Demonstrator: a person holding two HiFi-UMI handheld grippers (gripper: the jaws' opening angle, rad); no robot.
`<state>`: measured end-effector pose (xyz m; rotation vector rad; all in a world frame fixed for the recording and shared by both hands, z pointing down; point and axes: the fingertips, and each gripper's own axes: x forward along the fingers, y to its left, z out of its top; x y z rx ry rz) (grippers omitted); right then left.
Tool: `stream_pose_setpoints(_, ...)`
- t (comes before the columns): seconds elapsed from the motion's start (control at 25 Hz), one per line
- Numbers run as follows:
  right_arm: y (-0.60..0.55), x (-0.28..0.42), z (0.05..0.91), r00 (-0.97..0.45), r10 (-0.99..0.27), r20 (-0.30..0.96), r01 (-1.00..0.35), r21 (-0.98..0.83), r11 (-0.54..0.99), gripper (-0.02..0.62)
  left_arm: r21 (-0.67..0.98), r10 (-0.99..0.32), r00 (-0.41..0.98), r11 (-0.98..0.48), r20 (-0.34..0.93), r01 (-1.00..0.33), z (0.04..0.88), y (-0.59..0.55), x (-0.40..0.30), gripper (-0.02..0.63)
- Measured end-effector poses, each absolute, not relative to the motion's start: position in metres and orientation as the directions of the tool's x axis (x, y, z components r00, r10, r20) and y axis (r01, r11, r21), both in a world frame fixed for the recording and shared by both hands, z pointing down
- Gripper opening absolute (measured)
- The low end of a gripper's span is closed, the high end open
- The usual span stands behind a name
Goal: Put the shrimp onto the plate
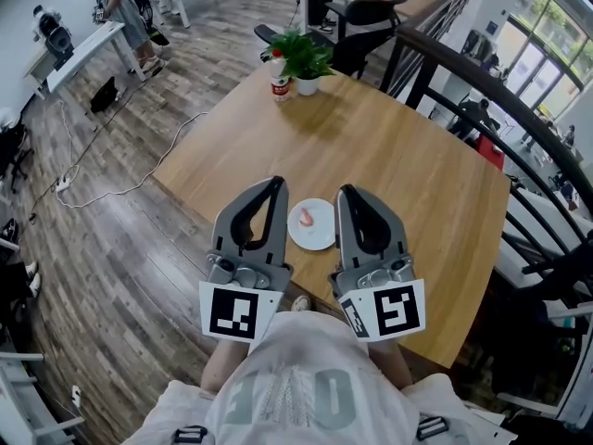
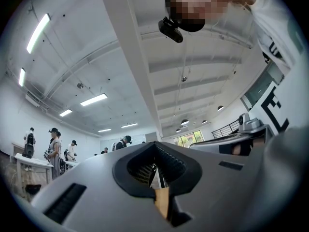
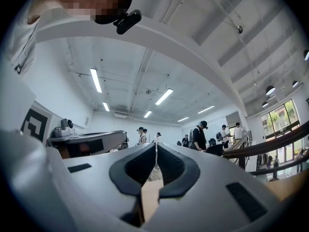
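A pink shrimp (image 1: 306,217) lies on a small white plate (image 1: 320,242) near the front edge of the wooden table (image 1: 371,146). Both grippers are held close to my chest, tilted up, one on each side of the plate and above it. In the head view the left gripper (image 1: 275,182) is shut and holds nothing. My right gripper (image 1: 346,190) is shut and holds nothing too. The left gripper view shows its jaws (image 2: 155,144) meeting against the ceiling. In the right gripper view the jaws (image 3: 156,145) also meet. Neither gripper view shows the plate.
A potted green plant (image 1: 304,61) and a red-labelled bottle (image 1: 280,83) stand at the table's far corner. A dark railing (image 1: 482,82) runs along the right side. A white cable (image 1: 120,179) trails on the wooden floor at left. Several people stand by desks far off.
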<state>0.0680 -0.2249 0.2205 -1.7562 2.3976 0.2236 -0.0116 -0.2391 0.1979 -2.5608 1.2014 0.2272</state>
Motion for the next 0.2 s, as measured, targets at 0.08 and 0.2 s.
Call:
stream_pose_setpoints(0.08, -0.2268, 0.0677, 0.2216, -0.299, -0.932, -0.206, -0.954, 0.028, 0.300, 0.027, -0.206, -0.720, 0.640, -0.606, -0.268, -0.768, 0.1978, -0.2398, -0.0103, 0.008)
stream_pose_setpoints(0.2, -0.2275, 0.0688, 0.2230, -0.296, -0.935, -0.197, -0.955, 0.025, 0.297, 0.026, -0.203, -0.715, 0.649, -0.616, -0.261, -0.761, 0.1999, -0.2391, -0.0065, 0.006)
